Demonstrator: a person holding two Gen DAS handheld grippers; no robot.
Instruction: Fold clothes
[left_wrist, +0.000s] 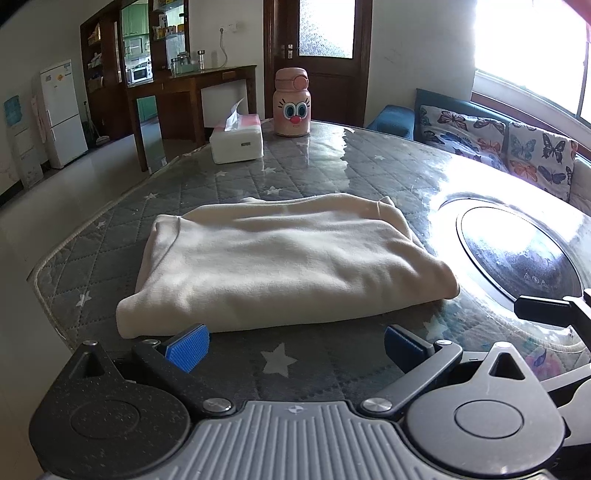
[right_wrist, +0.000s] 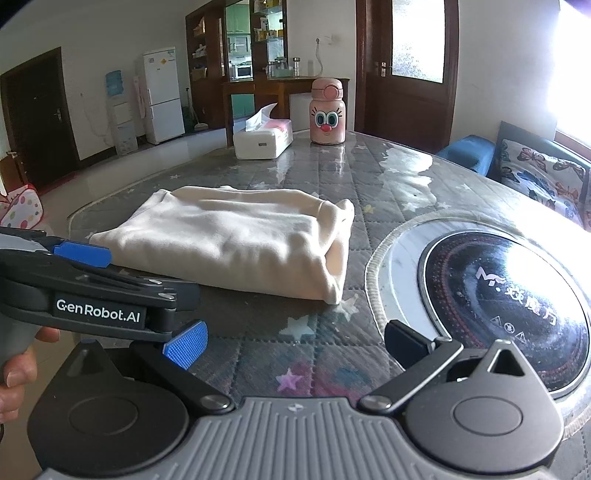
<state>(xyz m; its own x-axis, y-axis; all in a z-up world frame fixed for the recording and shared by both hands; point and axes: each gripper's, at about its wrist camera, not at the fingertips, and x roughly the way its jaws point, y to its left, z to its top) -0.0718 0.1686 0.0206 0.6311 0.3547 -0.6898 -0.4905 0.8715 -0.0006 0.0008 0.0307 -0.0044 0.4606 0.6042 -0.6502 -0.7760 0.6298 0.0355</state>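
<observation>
A cream garment (left_wrist: 280, 262) lies folded into a thick rectangle on the grey star-quilted table (left_wrist: 303, 173). It also shows in the right wrist view (right_wrist: 236, 240). My left gripper (left_wrist: 295, 345) is open and empty, its blue pads (left_wrist: 186, 347) just short of the garment's near edge. My right gripper (right_wrist: 295, 345) is open and empty, a little back from the garment's near right corner. The left gripper also shows at the left of the right wrist view (right_wrist: 83, 254). A right finger (left_wrist: 543, 312) shows at the right edge of the left wrist view.
A round black hotplate (right_wrist: 509, 299) is set into the table to the right of the garment. A white tissue box (left_wrist: 236, 142) and a pink cartoon-face bottle (left_wrist: 291, 105) stand at the far edge. A butterfly-print sofa (left_wrist: 517, 144) is beyond on the right.
</observation>
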